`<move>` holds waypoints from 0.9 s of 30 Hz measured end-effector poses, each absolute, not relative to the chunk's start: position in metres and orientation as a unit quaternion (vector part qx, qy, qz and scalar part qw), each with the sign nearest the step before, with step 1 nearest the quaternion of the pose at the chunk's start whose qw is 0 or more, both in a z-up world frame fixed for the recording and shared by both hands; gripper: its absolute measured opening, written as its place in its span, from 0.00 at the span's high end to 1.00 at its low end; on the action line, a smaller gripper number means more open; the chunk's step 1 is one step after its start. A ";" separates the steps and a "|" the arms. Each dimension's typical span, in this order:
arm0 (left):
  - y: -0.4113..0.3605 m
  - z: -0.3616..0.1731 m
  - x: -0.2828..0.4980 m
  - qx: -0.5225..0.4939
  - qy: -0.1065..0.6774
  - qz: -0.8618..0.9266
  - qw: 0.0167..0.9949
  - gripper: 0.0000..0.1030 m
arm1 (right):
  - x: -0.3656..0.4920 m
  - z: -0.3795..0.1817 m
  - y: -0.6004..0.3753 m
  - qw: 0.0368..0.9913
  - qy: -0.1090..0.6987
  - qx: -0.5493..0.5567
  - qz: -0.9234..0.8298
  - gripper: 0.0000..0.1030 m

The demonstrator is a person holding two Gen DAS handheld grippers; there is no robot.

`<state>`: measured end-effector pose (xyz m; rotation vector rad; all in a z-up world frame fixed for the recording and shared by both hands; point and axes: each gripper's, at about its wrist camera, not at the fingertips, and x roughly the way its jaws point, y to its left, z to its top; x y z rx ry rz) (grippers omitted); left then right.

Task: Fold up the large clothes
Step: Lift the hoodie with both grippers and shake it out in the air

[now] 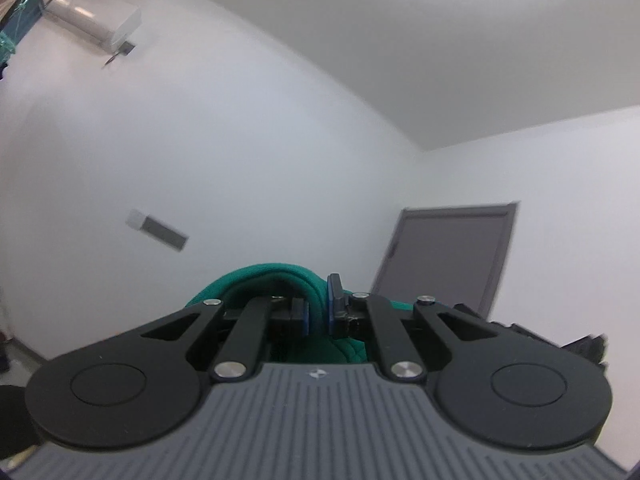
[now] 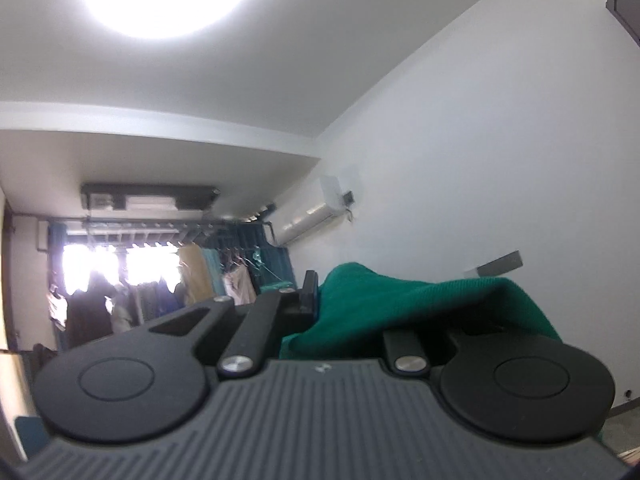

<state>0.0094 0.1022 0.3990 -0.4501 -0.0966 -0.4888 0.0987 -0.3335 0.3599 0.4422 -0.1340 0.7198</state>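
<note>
The left hand-held gripper (image 1: 318,306) is nearly closed, and a bunch of the green garment (image 1: 264,280) is pinched between its blue pads. The right hand-held gripper (image 2: 320,300) is nearly closed too. The same green garment (image 2: 400,300) is gripped in it and drapes over its right finger, so that finger is mostly hidden. Both grippers point a little upward, at the white walls and ceiling, not at any desk or bed. So the cloth is up in the air, held at two spots, one by each gripper. How it hangs below cannot be seen, because it drops out of both views. Behind the left gripper there is a grey door (image 1: 448,252) and an air conditioner (image 1: 96,20) high on the wall. Behind the right gripper other clothes hang on a rack (image 2: 160,296) by a bright window. It looks like the job is only starting: the garment is picked up and lifted. No fold shows yet. Laying it flat and folding it are probably still to do.
</note>
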 end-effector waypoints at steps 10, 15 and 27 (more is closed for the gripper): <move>0.085 0.202 0.179 -0.236 0.082 -0.165 0.954 0.91 | 0.230 0.187 -0.312 0.939 0.077 0.190 0.276 0.87; 0.098 0.096 0.289 -0.293 0.119 -0.140 0.938 0.91 | 0.313 0.090 -0.291 0.942 0.102 0.189 0.258 0.87; 0.097 -0.128 0.453 -0.228 0.265 -0.096 0.932 0.91 | 0.444 -0.162 -0.262 0.941 0.202 0.191 0.192 0.87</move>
